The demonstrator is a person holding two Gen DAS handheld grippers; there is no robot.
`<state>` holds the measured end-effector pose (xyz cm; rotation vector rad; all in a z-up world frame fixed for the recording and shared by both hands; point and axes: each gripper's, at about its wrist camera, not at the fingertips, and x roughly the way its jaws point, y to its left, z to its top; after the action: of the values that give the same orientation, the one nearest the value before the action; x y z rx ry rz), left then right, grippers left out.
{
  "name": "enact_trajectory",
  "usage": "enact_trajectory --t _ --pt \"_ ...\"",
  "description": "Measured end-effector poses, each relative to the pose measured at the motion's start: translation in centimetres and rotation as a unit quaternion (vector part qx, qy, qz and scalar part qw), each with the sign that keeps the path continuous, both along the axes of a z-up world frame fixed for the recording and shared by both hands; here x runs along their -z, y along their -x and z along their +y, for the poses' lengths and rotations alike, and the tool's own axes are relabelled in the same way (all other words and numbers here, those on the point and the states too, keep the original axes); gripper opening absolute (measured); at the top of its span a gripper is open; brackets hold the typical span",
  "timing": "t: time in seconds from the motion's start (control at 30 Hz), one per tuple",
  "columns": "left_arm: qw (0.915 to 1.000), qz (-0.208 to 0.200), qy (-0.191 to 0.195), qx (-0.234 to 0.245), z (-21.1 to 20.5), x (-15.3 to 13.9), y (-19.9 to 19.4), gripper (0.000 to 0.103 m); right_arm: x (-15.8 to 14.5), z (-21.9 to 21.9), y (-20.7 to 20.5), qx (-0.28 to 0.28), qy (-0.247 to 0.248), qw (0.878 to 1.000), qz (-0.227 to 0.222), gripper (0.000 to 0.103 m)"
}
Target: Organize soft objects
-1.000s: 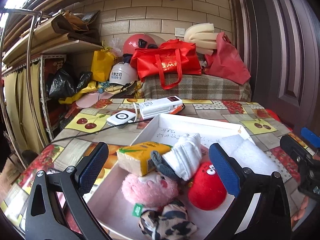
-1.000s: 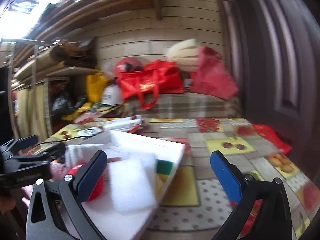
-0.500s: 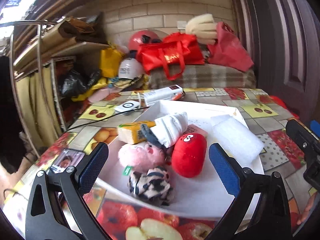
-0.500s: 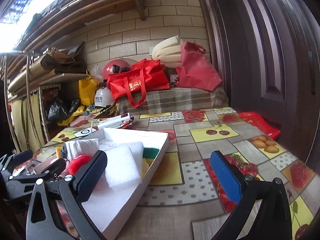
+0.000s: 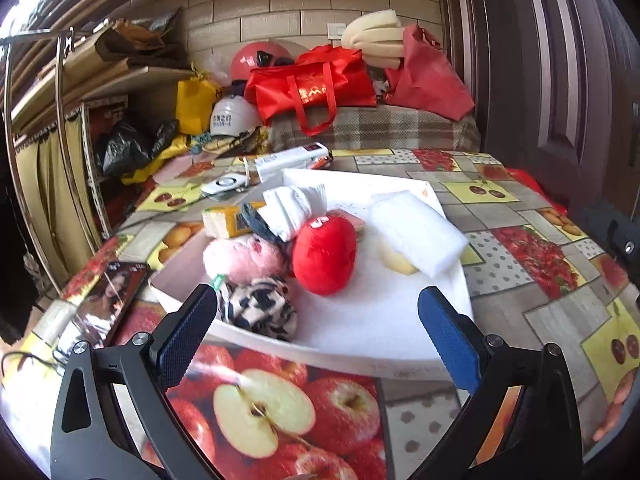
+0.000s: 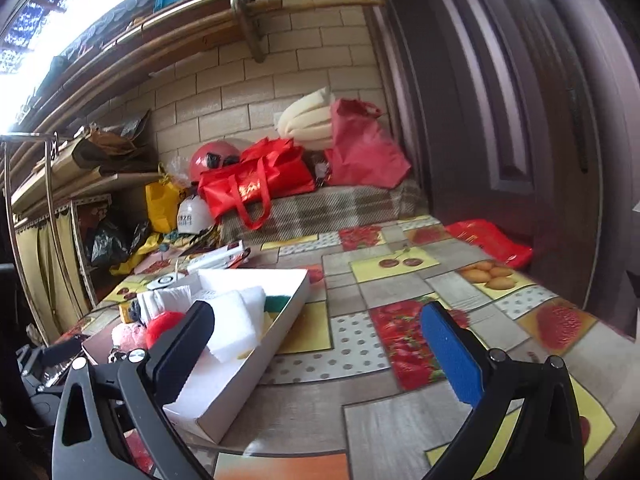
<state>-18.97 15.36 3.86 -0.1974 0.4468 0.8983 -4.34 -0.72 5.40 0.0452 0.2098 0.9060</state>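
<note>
Right now I hold both tools spread and empty: the left tool (image 5: 316,328) hangs just short of the white tray (image 5: 360,354), the soft things lying ahead of it, the right tool (image 6: 316,344) over bare desk (image 6: 400,412) with the tray off its left finger. My worry is the spotted plush (image 5: 256,306) at the near rim; a careless nudge could tip it out. Only the left view shows the phone (image 5: 108,300); only the right shows the green sponge (image 6: 278,303).

Shared white tray (image 5: 360,360) (both wrist views)
</note>
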Motion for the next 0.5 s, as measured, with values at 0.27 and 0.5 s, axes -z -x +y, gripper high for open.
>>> enact_trajectory --t 0.27,0.5 --pt "0.9998 -0.002 0.015 -0.013 -0.9 0.0 0.6 0.102 0.4 -1.3 -0.4 -0.008 0.046 0.998 0.029 0.103" --pt "0.9999 0.000 0.005 -0.015 -1.7 -0.3 0.8 0.102 -0.1 -3.5 2.9 -0.002 0.016 0.998 -0.056 0.103"
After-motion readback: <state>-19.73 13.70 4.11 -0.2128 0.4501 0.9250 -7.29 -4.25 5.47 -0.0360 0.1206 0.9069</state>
